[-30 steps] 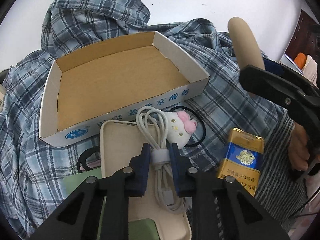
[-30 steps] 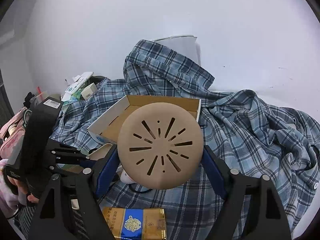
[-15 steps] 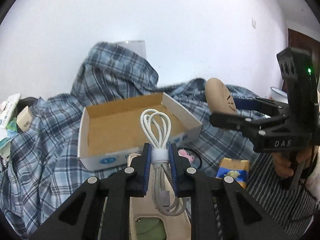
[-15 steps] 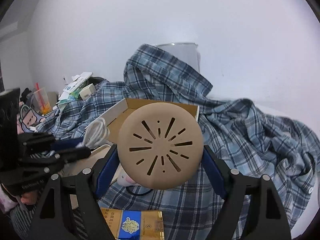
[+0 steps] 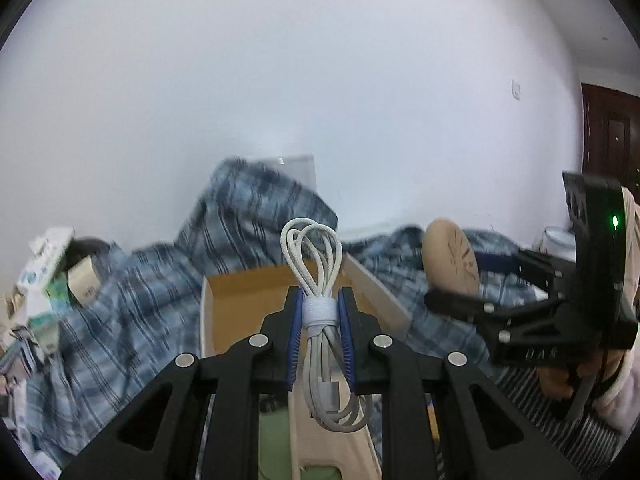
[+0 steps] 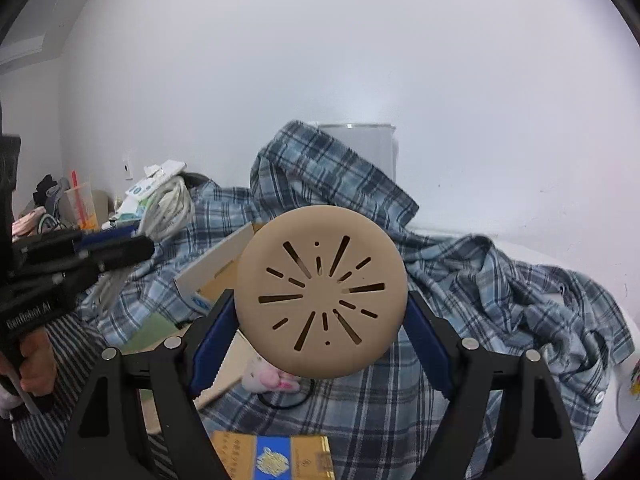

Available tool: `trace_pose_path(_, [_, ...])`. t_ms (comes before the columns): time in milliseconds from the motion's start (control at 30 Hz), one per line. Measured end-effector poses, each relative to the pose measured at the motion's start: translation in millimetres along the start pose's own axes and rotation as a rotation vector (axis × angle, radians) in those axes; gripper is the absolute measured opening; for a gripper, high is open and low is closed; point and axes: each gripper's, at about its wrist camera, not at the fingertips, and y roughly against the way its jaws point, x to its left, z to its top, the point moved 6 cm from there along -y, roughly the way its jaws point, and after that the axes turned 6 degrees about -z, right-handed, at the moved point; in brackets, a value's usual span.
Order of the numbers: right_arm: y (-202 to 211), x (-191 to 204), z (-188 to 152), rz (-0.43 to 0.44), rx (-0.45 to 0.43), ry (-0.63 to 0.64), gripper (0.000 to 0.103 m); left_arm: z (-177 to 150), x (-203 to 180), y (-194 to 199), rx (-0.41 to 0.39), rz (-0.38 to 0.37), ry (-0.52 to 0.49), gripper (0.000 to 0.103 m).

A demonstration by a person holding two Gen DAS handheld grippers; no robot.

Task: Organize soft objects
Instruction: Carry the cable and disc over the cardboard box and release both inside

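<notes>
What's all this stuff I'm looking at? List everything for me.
cable bundle: one, white, held in the left tool, in the air.
round slotted disc: one, tan, held in the right tool.
cardboard box: one, brown inside, open, on the shirt.
plaid shirt: one, blue, spread under everything.
plush toy: one, white and pink, below the disc.
flat pack: one, gold and blue, nearest the camera.
cup with straw: one, orange, far left.
left tool: shut on the cable bundle.
right tool: shut on the disc.
hand: one, gripping the left tool's handle.

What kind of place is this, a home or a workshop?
Probably a home, perhaps a bedroom: a plaid shirt lies spread over the surface, a dark wooden door stands in a plain white wall, and a drink cup sits among household clutter.
</notes>
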Motion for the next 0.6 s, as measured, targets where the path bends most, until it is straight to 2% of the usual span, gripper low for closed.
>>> trace_pose_path(133, [9.3,3.5,29.3,-0.004,-0.039,-0.003,0.080,36.8,5.4,14.2,-0.051,0.023,0.006,0.019])
trace_pose_path(233, [18.2,3.3,63.1,-0.059,-0.099,-0.006,0.080,63.2,5.5,15.7,-0.080,0.029,-0.030,0.019])
trace_pose_path(300, [21.2,2.6,86.7,-0.094,-0.126,-0.018,0.080,77.5,8.1,11.2,-0.093,0.065,-0.054,0.019])
trace_pose_path(433, [20.3,0.7,130.1,-0.132,-0.185,-0.063,0.080,101.3,19.6,2.9,-0.116,0.074,-0.019,0.019])
trace_pose_path(500, [15.7,-1.5,143.6,-0.138,-0.198,-0.089,0.080,108.0,27.1,1.0,-0.133,0.092,0.002,0.019])
trace_pose_path(600, [4.0,-5.6,152.8,-0.138,-0.200,-0.127,0.080,109.4,41.3,-6.6,-0.125,0.078,0.058,0.019])
